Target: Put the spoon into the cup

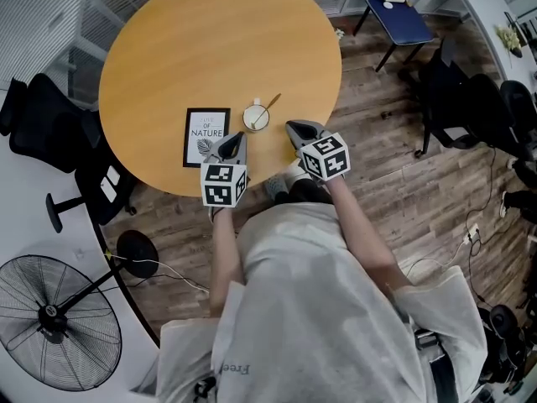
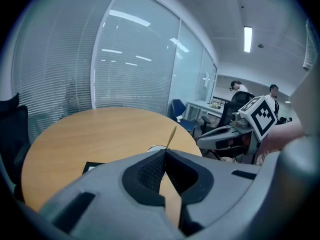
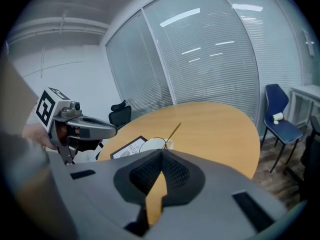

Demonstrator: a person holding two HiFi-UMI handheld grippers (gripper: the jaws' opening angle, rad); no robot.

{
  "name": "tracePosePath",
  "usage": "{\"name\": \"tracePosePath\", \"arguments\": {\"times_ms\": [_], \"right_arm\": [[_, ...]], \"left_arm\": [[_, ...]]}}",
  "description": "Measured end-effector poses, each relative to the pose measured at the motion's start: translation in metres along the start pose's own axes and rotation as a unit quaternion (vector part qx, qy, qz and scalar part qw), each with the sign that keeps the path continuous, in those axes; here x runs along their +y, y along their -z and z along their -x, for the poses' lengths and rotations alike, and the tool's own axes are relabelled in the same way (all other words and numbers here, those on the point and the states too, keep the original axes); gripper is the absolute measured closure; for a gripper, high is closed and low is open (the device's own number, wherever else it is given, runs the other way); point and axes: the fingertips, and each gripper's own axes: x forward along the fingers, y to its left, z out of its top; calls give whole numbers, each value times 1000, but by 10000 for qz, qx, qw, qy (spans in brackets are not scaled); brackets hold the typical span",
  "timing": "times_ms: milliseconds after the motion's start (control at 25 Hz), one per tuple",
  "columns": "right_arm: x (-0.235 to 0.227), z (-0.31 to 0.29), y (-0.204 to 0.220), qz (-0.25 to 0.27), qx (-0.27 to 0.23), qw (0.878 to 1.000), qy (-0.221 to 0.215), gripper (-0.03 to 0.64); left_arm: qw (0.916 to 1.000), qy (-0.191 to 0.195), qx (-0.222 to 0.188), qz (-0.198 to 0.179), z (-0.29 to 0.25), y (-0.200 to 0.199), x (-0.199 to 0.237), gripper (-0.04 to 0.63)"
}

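Observation:
A white cup (image 1: 256, 116) stands on the round wooden table (image 1: 193, 49) near its front edge. A thin gold spoon (image 1: 270, 105) rests in the cup, its handle leaning out to the upper right. My left gripper (image 1: 237, 136) is just short of the cup on its left, shut and empty. At the cup's right, my right gripper (image 1: 291, 125) is also shut with nothing in it. In the left gripper view the spoon (image 2: 171, 134) rises just beyond the closed jaw tips (image 2: 164, 151). The right gripper view shows the cup (image 3: 154, 144) and spoon (image 3: 173, 132) past its tips (image 3: 161, 151).
A black-framed print (image 1: 206, 136) lies flat left of the cup. A blue chair (image 1: 400, 11) stands beyond the table at the right, black office chairs (image 1: 42, 124) at the left, and a floor fan (image 1: 54, 321) at the lower left.

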Motion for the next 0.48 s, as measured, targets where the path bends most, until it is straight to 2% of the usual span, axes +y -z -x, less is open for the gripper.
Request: {"name": "tracePosePath", "arguments": {"times_ms": [480], "right_arm": [[-4,4,-3,-138,-100,9998,63,620]], "left_arm": [[10000,25,56,1,-3,0,-1,588]]}}
